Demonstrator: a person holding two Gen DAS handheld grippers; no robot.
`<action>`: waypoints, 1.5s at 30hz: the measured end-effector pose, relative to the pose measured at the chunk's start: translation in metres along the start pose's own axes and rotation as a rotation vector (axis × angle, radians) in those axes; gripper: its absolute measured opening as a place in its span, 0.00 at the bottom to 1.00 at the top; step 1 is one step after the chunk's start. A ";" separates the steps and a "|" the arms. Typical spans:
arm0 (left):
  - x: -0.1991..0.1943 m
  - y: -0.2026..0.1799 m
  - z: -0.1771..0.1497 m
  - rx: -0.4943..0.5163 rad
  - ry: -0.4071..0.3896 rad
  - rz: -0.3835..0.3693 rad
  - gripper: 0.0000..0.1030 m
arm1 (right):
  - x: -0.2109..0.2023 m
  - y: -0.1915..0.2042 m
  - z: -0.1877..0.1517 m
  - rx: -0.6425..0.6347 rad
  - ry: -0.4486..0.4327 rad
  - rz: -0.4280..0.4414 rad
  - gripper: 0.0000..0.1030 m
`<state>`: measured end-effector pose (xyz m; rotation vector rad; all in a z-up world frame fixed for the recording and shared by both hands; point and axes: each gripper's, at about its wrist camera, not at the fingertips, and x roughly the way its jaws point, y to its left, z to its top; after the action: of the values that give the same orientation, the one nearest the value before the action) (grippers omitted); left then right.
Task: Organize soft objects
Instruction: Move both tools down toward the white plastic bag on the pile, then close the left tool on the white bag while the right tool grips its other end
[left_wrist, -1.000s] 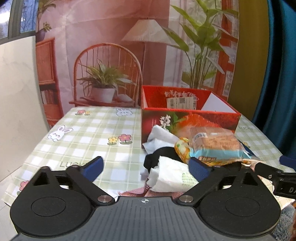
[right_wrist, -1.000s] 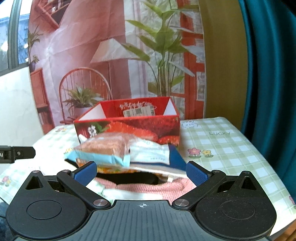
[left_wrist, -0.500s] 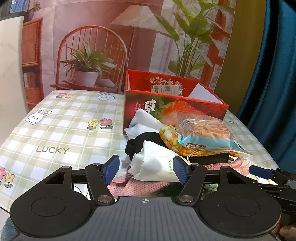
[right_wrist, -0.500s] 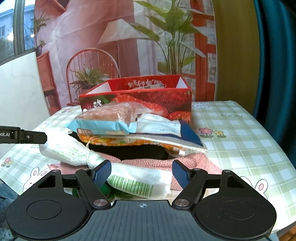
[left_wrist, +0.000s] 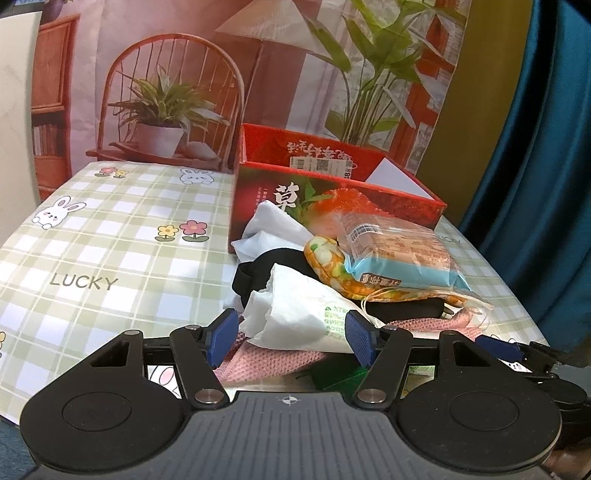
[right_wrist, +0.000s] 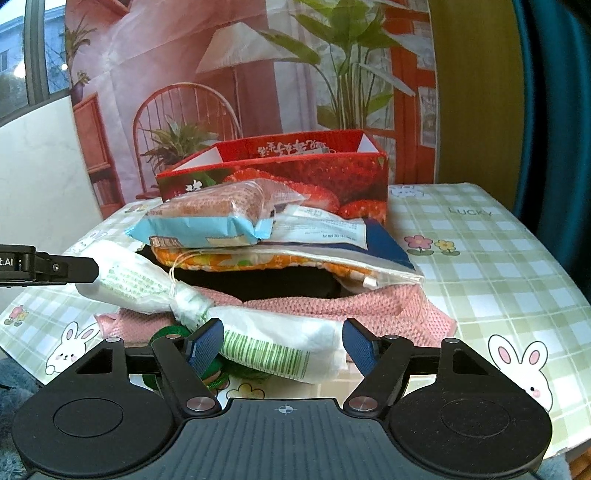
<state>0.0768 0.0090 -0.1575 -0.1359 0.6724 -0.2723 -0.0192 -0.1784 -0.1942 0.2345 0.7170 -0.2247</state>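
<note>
A heap of soft things lies on the checked tablecloth in front of a red strawberry box (left_wrist: 332, 192). On top is a blue-edged snack pack (left_wrist: 399, 258) over an orange patterned pouch (left_wrist: 328, 258), black cloth (left_wrist: 273, 266) and a pink knitted cloth (right_wrist: 332, 302). A white wrapped tissue pack (left_wrist: 303, 314) lies at the near end. My left gripper (left_wrist: 291, 339) is open with its pads either side of that pack. My right gripper (right_wrist: 282, 345) is open around the pack's other end (right_wrist: 280, 343).
The red box (right_wrist: 295, 173) is open-topped at the back of the table. Something green (right_wrist: 210, 369) lies under the heap by my right gripper. The table's right edge meets a blue curtain (left_wrist: 535, 147). Bare tablecloth (left_wrist: 92, 240) lies to the left.
Both grippers have come down and forward to the heap's near end. Their jaws have narrowed from wide open and now bracket the white tissue pack.
</note>
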 end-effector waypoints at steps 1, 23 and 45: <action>0.001 0.000 0.000 0.000 0.000 0.000 0.65 | 0.001 0.000 0.000 0.001 0.002 0.000 0.67; 0.032 0.015 -0.010 -0.061 0.064 -0.064 0.64 | 0.019 -0.012 -0.006 0.058 0.052 -0.004 0.68; 0.047 0.027 -0.025 -0.080 0.162 -0.049 0.52 | 0.030 -0.019 -0.013 0.097 0.071 0.052 0.71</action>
<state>0.1017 0.0202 -0.2104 -0.2085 0.8420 -0.3064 -0.0107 -0.1967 -0.2262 0.3546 0.7701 -0.2027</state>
